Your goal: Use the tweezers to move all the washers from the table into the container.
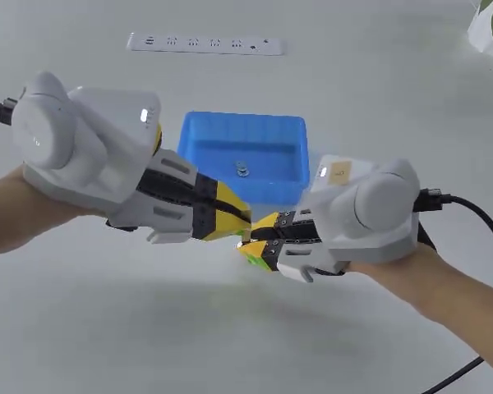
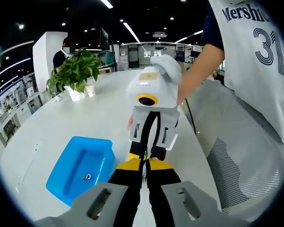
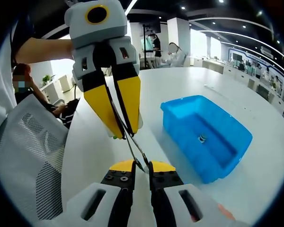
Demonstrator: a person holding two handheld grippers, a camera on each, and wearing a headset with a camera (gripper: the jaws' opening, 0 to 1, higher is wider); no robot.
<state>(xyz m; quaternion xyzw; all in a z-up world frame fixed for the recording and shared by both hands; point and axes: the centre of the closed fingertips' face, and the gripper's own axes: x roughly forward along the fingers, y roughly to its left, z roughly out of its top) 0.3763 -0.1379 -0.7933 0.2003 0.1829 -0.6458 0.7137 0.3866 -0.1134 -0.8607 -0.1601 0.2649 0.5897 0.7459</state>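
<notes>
- The blue container (image 1: 199, 151) stands on the white tabletop (image 1: 378, 82) toward its middle, just beyond the two grippers.
- One washer (image 1: 242, 170) lies on the container's floor, near the centre and clear of the walls. The left gripper view shows the same washer (image 2: 87, 176) as the only item on the blue floor.
- The left gripper (image 1: 242, 217) comes in from the near left edge of the tabletop and the right gripper (image 1: 251, 242) from the near right edge. They meet tip to tip in front of the container's near wall.
- The tweezers (image 3: 125, 120) run as two thin dark arms down between the left gripper's yellow jaws, which are clamped on them.
- In the right gripper view, the tweezers' lower end passes into the narrow gap between the right gripper's own yellow-tipped jaws (image 3: 135, 168). These jaws are drawn almost together and seem to pinch that end, though the contact is too small to be sure of.
- The tweezers are held off the tabletop, beside the container rather than over it.
- A white power strip (image 1: 205, 43) lies along the far edge of the tabletop, well apart from the container.
- A potted plant (image 2: 75, 71) stands near the far right corner.
</notes>
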